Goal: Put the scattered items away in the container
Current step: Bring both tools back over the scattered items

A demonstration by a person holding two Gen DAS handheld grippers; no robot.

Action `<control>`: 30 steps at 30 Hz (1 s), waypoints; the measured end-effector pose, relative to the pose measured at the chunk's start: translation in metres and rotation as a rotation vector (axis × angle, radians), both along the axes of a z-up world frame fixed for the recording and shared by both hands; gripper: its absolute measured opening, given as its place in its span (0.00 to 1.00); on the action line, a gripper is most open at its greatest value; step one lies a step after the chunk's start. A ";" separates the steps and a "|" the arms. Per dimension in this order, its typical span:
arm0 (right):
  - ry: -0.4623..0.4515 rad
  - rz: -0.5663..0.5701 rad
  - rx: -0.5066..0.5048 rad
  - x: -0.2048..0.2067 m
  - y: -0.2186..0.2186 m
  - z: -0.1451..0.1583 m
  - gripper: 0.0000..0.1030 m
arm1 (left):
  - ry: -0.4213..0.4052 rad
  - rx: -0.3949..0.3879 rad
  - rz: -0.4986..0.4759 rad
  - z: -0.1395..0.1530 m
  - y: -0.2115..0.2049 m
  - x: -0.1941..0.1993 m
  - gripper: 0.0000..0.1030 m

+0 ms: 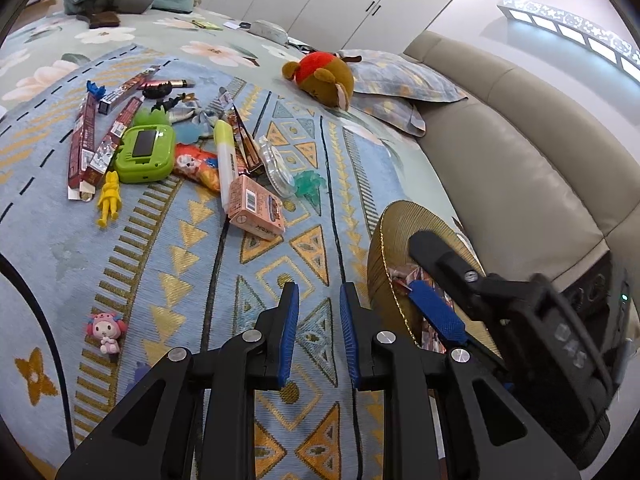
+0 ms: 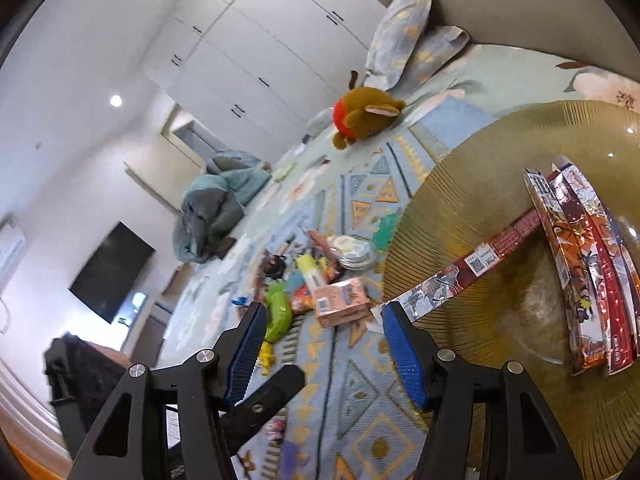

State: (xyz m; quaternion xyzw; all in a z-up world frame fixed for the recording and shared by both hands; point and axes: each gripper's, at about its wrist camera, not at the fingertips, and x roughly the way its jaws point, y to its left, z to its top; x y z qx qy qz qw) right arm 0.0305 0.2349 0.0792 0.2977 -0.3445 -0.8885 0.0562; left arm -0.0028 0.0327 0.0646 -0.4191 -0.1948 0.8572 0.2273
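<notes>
Covering bed [image 1: 60, 240], patterned blue blanket; both hand-held grippers [image 1: 319, 300] [image 2: 324, 312] agape, empty.

We see bright, even indoor light; ceiling spot [image 2: 116, 100] glares, bowl [image 2: 520, 264] shows highlights; fisheye bends edges, dark corner vignettes, slight blur.

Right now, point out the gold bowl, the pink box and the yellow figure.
gold bowl [image 2: 500, 280]: right wrist view, bare ribbed inside.
pink box [image 1: 256, 210]: left wrist view, top face.
yellow figure [image 1: 109, 199]: left wrist view, torso.

"045" on the right gripper [image 1: 440, 280] body.
</notes>
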 end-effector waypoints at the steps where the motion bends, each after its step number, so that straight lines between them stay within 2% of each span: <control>1: -0.021 -0.022 0.010 0.001 0.002 -0.002 0.57 | 0.001 -0.002 0.000 0.000 0.000 0.000 0.18; 5: -0.072 -0.143 0.051 0.013 0.021 -0.007 0.57 | -0.002 0.003 0.006 -0.001 -0.003 -0.001 0.18; 7: -0.061 -0.163 0.061 0.019 0.028 -0.005 0.57 | -0.002 0.003 0.009 -0.001 -0.005 -0.001 0.18; 9: -0.038 -0.129 0.047 0.015 0.028 -0.003 0.57 | -0.001 0.001 0.011 -0.001 -0.006 -0.001 0.18; 12: -0.070 -0.078 0.075 0.003 0.021 -0.003 0.57 | 0.004 -0.011 0.021 0.001 -0.012 -0.003 0.18; 15: -0.093 -0.085 0.093 0.004 0.015 -0.007 0.57 | 0.041 -0.039 0.066 0.007 -0.033 -0.005 0.18; 17: -0.065 -0.091 0.096 0.014 0.012 -0.005 0.57 | 0.069 -0.068 0.106 0.011 -0.053 -0.006 0.19; 19: 0.002 -0.054 0.109 0.024 0.003 0.000 0.59 | 0.076 -0.098 0.124 0.011 -0.069 -0.008 0.26; 22: 0.078 0.093 0.191 0.026 -0.031 0.007 0.61 | 0.046 -0.080 0.114 0.003 -0.091 -0.009 0.26; 25: 0.058 0.155 0.235 0.021 -0.056 0.001 0.61 | -0.042 -0.020 0.053 -0.012 -0.097 -0.013 0.26; 30: -0.002 0.156 0.253 0.007 -0.070 -0.010 0.61 | -0.094 -0.148 -0.024 -0.032 -0.083 -0.014 0.26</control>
